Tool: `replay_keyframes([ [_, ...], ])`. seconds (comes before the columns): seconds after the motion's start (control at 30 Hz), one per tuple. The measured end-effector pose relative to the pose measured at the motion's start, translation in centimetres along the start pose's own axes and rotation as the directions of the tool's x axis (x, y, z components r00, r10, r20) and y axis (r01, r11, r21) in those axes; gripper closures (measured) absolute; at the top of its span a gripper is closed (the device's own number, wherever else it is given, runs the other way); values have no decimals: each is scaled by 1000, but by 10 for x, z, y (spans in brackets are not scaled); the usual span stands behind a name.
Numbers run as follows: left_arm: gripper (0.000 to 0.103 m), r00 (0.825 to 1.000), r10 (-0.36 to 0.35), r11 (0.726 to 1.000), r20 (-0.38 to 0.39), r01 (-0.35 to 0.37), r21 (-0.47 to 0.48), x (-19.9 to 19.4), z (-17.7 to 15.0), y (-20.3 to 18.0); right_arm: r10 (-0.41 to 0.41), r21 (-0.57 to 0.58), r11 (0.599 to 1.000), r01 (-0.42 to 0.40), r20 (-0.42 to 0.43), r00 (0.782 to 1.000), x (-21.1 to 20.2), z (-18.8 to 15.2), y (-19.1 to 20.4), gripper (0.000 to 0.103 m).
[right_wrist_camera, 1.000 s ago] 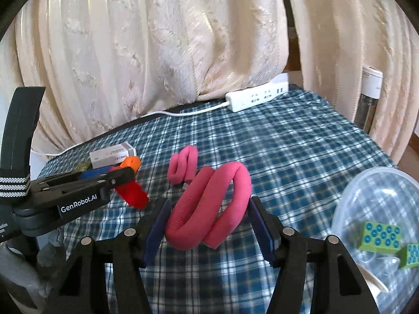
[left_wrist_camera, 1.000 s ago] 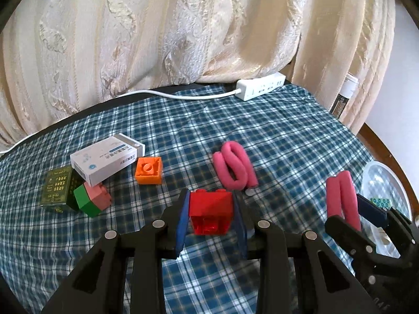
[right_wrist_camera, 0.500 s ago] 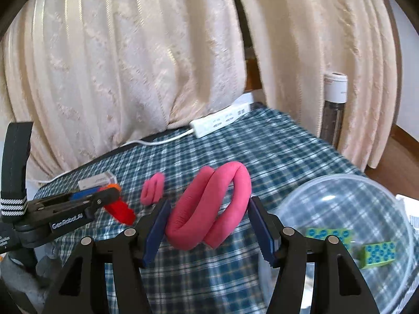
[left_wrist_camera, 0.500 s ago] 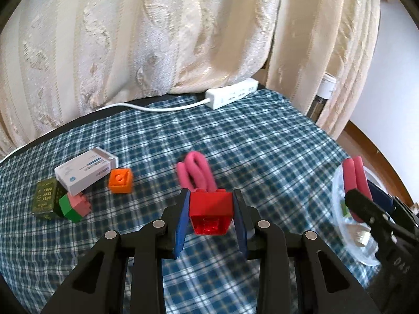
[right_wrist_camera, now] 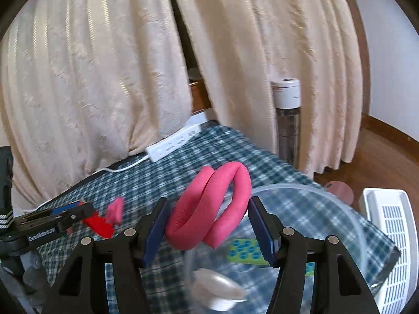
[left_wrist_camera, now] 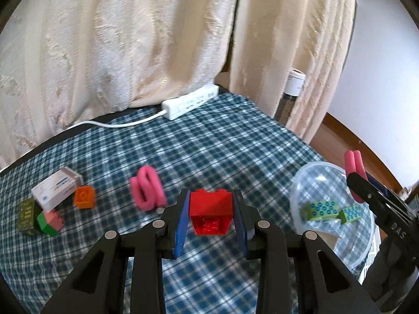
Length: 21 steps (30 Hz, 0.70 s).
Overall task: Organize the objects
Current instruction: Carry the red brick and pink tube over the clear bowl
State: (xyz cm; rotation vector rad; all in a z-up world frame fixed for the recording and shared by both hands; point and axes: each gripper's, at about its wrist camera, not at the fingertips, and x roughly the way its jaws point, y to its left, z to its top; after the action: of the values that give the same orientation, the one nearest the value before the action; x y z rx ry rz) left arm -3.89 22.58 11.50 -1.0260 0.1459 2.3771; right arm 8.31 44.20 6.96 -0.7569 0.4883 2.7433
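My left gripper (left_wrist_camera: 210, 216) is shut on a red brick (left_wrist_camera: 211, 212) and holds it above the checked tablecloth, left of a clear plastic bowl (left_wrist_camera: 366, 246). My right gripper (right_wrist_camera: 209, 221) is shut on a folded pink foam roller (right_wrist_camera: 209, 206) and holds it over the same bowl's near rim (right_wrist_camera: 348, 209). In the left wrist view the right gripper (left_wrist_camera: 366, 191) with its roller sits above the bowl. Two green bricks with blue studs (left_wrist_camera: 323, 209) lie in the bowl. A second pink roller (left_wrist_camera: 148, 191) lies on the cloth.
At the left lie an orange brick (left_wrist_camera: 84, 196), a white box (left_wrist_camera: 56, 189), a green and pink brick (left_wrist_camera: 49, 221) and a dark green box (left_wrist_camera: 26, 214). A white power strip (left_wrist_camera: 189, 104) lies at the back. A bottle (right_wrist_camera: 288, 120) and white basket (right_wrist_camera: 392, 248) stand at the right.
Both grippers have moved right toward the bowl with their loads. The right gripper now hangs over the bowl's rim; the bowl is closer in the left view.
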Motion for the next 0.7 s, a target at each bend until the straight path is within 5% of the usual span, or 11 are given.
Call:
replay_keyframes([
  [0.7, 70, 983, -167, 969, -71, 177, 175, 38, 12, -118, -94, 94, 991, 95, -20, 995, 2, 1, -78, 39],
])
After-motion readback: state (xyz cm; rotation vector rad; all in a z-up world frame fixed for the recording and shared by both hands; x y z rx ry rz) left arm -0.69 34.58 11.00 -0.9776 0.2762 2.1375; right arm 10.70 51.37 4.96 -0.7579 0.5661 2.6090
